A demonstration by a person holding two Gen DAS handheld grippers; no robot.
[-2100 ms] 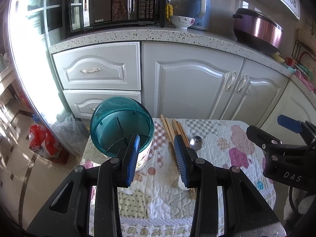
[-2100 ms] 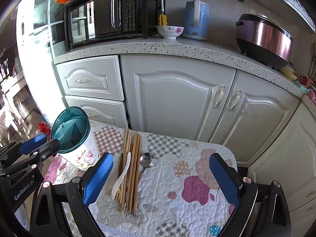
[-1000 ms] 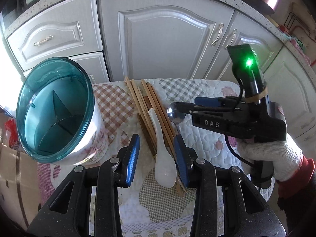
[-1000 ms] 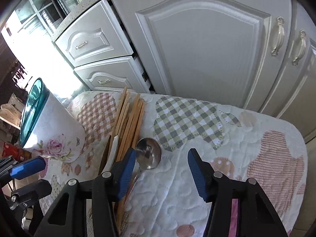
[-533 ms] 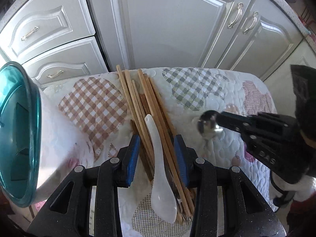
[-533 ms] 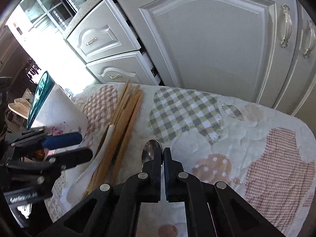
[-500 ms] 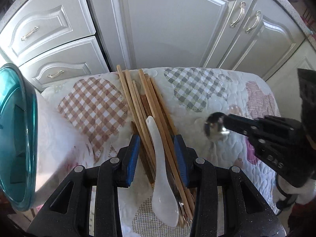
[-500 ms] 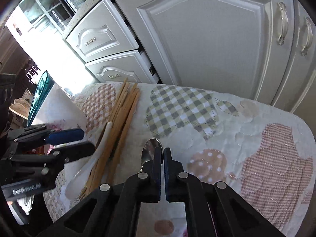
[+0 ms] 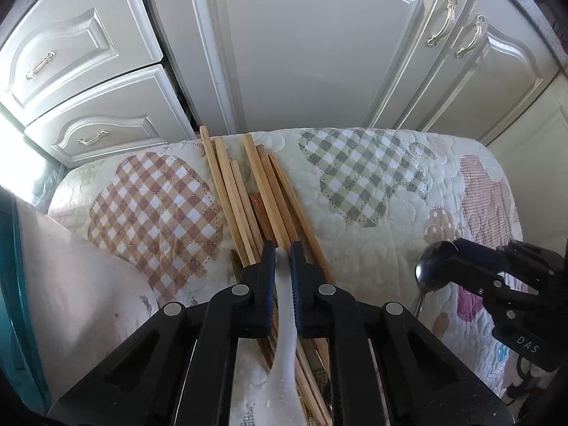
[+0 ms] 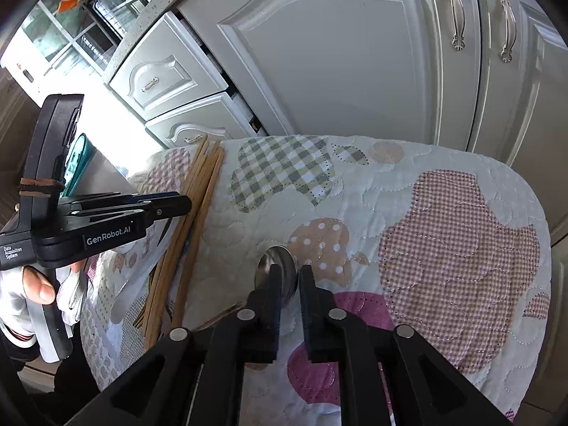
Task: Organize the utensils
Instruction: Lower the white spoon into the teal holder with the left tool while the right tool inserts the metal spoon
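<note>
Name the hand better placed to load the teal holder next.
Left. The left tongs have just closed on the white spoon, beside the holder; the right tongs have just opened around the metal spoon.

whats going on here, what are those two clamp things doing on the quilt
A person is sorting utensils with a handheld gripper in each hand. The left gripper has just closed on the handle of the white spoon lying on the wooden chopsticks. The right gripper has the metal spoon between its fingers, its jaws having just opened a little. The teal-rimmed holder stands at the left, with nothing visibly put in yet.
</note>
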